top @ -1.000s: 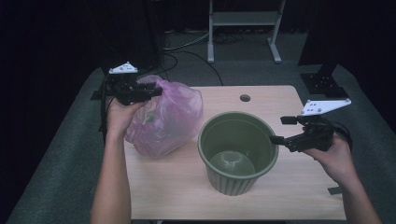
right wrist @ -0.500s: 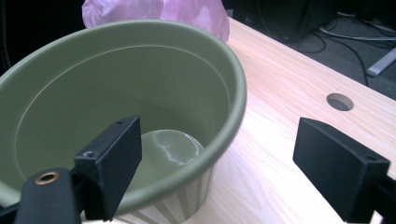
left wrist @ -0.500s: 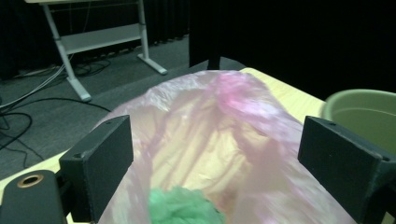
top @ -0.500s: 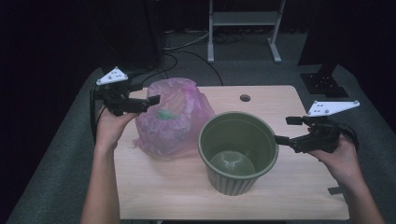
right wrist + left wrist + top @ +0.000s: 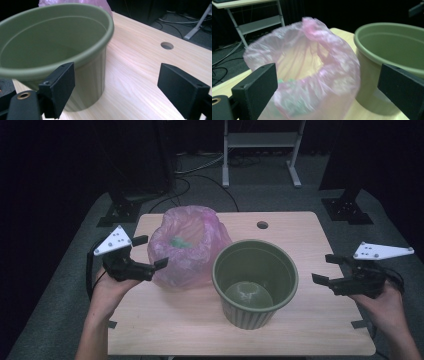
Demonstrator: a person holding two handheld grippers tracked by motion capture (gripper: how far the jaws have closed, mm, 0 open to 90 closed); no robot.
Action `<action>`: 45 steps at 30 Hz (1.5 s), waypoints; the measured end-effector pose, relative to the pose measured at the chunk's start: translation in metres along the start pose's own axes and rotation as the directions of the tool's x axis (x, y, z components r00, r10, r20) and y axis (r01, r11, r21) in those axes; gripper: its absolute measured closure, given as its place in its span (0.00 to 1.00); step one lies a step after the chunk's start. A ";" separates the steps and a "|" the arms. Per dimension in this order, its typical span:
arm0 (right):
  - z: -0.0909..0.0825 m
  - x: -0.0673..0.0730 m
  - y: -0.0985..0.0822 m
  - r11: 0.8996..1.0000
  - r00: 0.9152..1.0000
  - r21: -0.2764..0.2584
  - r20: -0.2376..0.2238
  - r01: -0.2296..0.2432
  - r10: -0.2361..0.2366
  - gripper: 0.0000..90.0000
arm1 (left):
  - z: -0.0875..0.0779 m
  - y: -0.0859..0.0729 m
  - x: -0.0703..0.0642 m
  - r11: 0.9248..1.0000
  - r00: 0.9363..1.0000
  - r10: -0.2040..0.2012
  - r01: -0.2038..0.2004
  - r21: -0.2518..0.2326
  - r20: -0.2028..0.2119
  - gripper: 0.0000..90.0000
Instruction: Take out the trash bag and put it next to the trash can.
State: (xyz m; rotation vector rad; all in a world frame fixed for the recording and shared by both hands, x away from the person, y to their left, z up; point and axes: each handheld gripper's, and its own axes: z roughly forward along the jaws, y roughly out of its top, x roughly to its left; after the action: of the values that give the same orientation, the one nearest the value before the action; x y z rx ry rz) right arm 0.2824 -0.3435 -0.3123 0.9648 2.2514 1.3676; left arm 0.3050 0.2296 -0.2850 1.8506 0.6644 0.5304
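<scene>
We see a pink bag (image 5: 187, 245) standing on the wooden table (image 5: 300, 225), with its mouth open at the top. Right beside it stands a green pot (image 5: 255, 280), and the two look like they touch or nearly touch.

A second ago the left gripper (image 5: 148, 254) was up against the bag's top edge on its left side, with its jaws partly closed there. Now the hand has pulled back toward the left edge of the table. Its jaws have just been opening, and now they stand wide apart with nothing squeezed between them. In the left gripper view the bag (image 5: 312, 75) sits just ahead of the jaws, but the pads do not press on it. So we think the bag has been let go and stands by itself.

Something green lies inside the bag (image 5: 176, 241), but it is too blurry for us to name.

The right gripper (image 5: 325, 269) has moved away from the pot to the right side of the table. Its jaws are wide open too, and they hold nothing. In the right gripper view the pot (image 5: 62, 50) is near the left jaw.

We guess the next job is to bring the bag and the pot together.
</scene>
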 end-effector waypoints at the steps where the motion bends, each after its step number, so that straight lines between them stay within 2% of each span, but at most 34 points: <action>1: -0.001 -0.001 -0.004 1.000 1.000 -0.001 0.005 -0.004 0.004 0.15 | -0.001 -0.004 -0.004 1.000 1.000 0.005 -0.005 -0.002 -0.002 0.02; 4: -0.004 -0.003 -0.018 1.000 1.000 0.003 0.017 -0.015 0.015 0.15 | -0.005 -0.015 -0.012 1.000 1.000 0.026 -0.026 -0.002 -0.013 0.02; 6: -0.003 -0.005 -0.027 1.000 0.999 0.002 0.021 -0.025 0.025 0.15 | -0.004 -0.025 -0.016 1.000 1.000 0.026 -0.026 0.001 -0.018 0.02; 12: 0.005 -0.006 -0.052 1.000 0.998 0.015 0.053 -0.018 0.018 0.14 | 0.005 -0.056 -0.026 0.999 0.999 0.039 -0.039 0.036 -0.005 0.02; 15: 0.013 -0.007 -0.065 1.000 0.998 0.026 0.063 -0.010 0.008 0.12 | 0.015 -0.072 -0.031 0.997 0.999 0.037 -0.039 0.072 0.020 0.02; 19: 0.025 -0.007 -0.081 0.999 0.999 0.041 0.053 -0.005 0.003 0.08 | 0.030 -0.091 -0.037 0.994 0.999 0.031 -0.035 0.107 0.039 0.02; 24: 0.043 -0.008 -0.098 0.996 0.999 0.092 0.050 0.004 -0.009 0.06 | 0.050 -0.112 -0.041 0.987 0.997 0.031 -0.041 0.156 0.065 0.02; 26: 0.052 -0.008 -0.104 0.991 0.999 0.130 0.041 0.004 -0.009 0.01 | 0.059 -0.120 -0.042 0.980 0.997 0.033 -0.047 0.193 0.075 0.02; 29: 0.064 -0.008 -0.113 0.983 0.999 0.182 0.034 0.015 -0.022 0.01 | 0.072 -0.134 -0.044 0.967 0.995 0.022 -0.047 0.252 0.101 0.02; 32: 0.073 -0.007 -0.120 0.973 0.999 0.228 0.038 0.025 -0.034 0.01 | 0.084 -0.147 -0.048 0.948 0.992 0.006 -0.045 0.314 0.125 0.02; 36: 0.081 -0.007 -0.127 0.962 0.999 0.273 0.041 0.023 -0.035 0.01 | 0.095 -0.160 -0.054 0.920 0.988 0.016 -0.076 0.383 0.156 0.02; 38: 0.085 -0.006 -0.130 0.955 0.998 0.295 0.035 0.033 -0.045 0.01 | 0.100 -0.164 -0.057 0.910 0.985 0.025 -0.092 0.405 0.169 0.01; 39: 0.087 -0.006 -0.132 0.951 0.999 0.309 0.033 0.031 -0.043 0.01 | 0.102 -0.165 -0.058 0.901 0.985 0.031 -0.102 0.422 0.172 0.00; 40: 0.089 -0.006 -0.133 0.946 0.999 0.323 0.028 0.034 -0.045 0.01 | 0.103 -0.167 -0.059 0.897 0.983 0.035 -0.110 0.427 0.180 0.00; 41: 0.091 -0.005 -0.134 0.942 0.998 0.333 0.028 0.038 -0.051 0.01 | 0.104 -0.168 -0.059 0.903 0.982 0.032 -0.107 0.416 0.184 0.00; 42: 0.092 -0.006 -0.135 0.937 0.998 0.346 0.028 0.049 -0.062 0.01 | 0.104 -0.168 -0.059 0.904 0.982 0.032 -0.107 0.414 0.185 0.00; 45: 0.094 -0.005 -0.138 0.932 0.997 0.358 0.029 0.054 -0.069 0.01 | 0.103 -0.169 -0.059 0.906 0.982 0.031 -0.105 0.409 0.184 0.00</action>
State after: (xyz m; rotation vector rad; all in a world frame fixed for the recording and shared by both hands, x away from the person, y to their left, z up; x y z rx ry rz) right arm 0.2898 -0.3289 -0.4784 1.0113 2.5268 0.9180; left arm 0.2931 0.1689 -0.4824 2.3010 0.6303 0.2772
